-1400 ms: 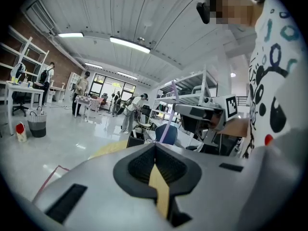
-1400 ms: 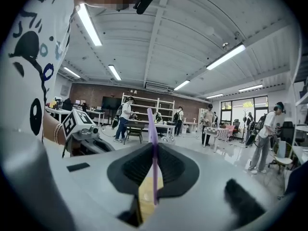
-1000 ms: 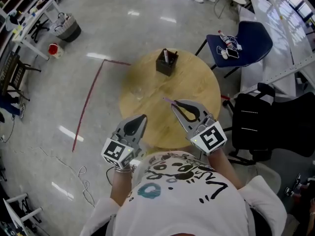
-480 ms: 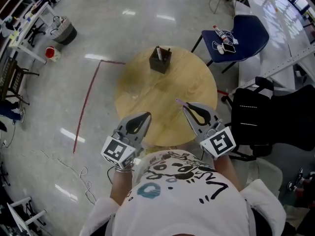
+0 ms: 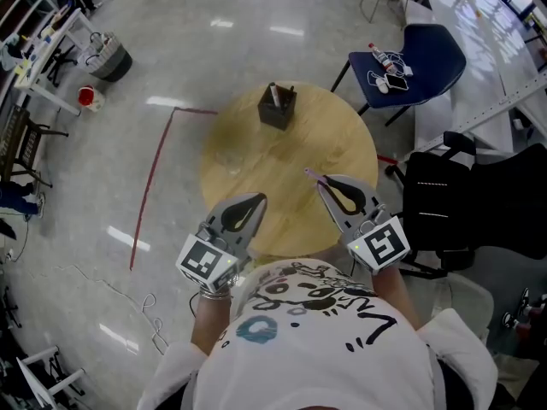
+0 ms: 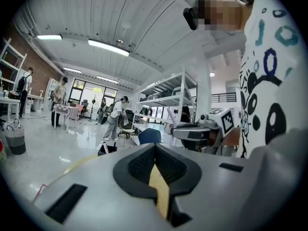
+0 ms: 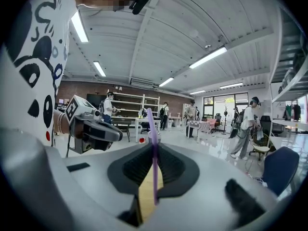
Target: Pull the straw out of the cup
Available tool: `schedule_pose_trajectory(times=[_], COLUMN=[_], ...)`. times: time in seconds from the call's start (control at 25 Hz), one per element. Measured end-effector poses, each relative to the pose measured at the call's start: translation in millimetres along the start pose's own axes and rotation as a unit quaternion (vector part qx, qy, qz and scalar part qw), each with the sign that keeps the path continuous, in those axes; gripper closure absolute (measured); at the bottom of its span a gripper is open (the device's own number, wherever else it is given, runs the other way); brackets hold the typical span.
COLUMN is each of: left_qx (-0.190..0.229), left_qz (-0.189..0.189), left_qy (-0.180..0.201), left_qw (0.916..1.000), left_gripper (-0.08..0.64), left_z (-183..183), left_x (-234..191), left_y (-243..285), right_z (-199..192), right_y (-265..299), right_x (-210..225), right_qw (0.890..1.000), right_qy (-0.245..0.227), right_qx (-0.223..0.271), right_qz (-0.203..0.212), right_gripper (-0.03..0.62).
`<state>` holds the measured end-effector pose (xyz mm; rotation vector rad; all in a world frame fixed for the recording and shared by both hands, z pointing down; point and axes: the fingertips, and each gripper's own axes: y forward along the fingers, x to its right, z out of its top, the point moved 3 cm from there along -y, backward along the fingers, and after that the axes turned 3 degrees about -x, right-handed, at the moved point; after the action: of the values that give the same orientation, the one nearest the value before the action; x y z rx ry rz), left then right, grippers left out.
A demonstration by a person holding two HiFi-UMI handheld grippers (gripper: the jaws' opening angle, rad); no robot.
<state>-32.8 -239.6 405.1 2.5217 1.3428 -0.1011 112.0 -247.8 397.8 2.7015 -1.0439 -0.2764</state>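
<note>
Straw (image 7: 153, 150), thin and pale purple, is out of the cup and pinched between the closed jaws of the right gripper (image 5: 321, 180); in the right gripper view it runs straight up the seam where the jaws meet and pokes out past their tips. In the head view its short free end shows just beyond those tips, pointing toward 10 o'clock over the round wooden table (image 5: 342, 143), a little to the 4 o'clock side of the table's middle. The right gripper itself comes in over the table's edge at about 5 o'clock. The left gripper (image 5: 255, 200) hangs at the table's 7 o'clock edge, well apart from the straw, with its jaws pressed together and nothing between them; only a sliver of the yellowish tabletop shows through the slot behind the tips in the left gripper view. A clear cup (image 5: 227, 155) can only faintly be made out on the table toward 9 o'clock, apart from both grippers. At the table's 12 o'clock rim stands a small black holder (image 5: 277, 109) with a few slim things sticking up from it. Off the table, a blue chair (image 5: 423, 58) with small items on its seat sits at 2 o'clock, a black chair (image 5: 466, 207) at 3 o'clock, and a red tape line (image 5: 152, 182) runs along the floor at 9 o'clock.
</note>
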Motion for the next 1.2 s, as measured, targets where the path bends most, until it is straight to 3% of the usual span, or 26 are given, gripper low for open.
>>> schedule_pose_trajectory(times=[0.48, 0.88, 1.2], left_qx=[-0.008, -0.011, -0.013], left_qz=[-0.001, 0.002, 0.006], left_qy=[0.004, -0.004, -0.010], left_qw=[1.0000, 0.9999, 0.9999], left_gripper=[0.545, 0.545, 0.545], left_z=[-4.5, -10.5, -16.7], left_x=[-1.3, 3.0, 8.0], left_y=[-3.7, -10.5, -18.4], right_z=[8.5, -5.3, -3.0], right_y=[5.3, 4.3, 3.2], right_x=[-8.8, -15.1, -26.4], right_qw=[1.000, 1.000, 1.000], right_qy=[-0.003, -0.005, 0.000], right_qx=[0.014, -0.019, -0.018], right_qz=[0.005, 0.011, 0.025], right_gripper=[0.548, 0.548, 0.548])
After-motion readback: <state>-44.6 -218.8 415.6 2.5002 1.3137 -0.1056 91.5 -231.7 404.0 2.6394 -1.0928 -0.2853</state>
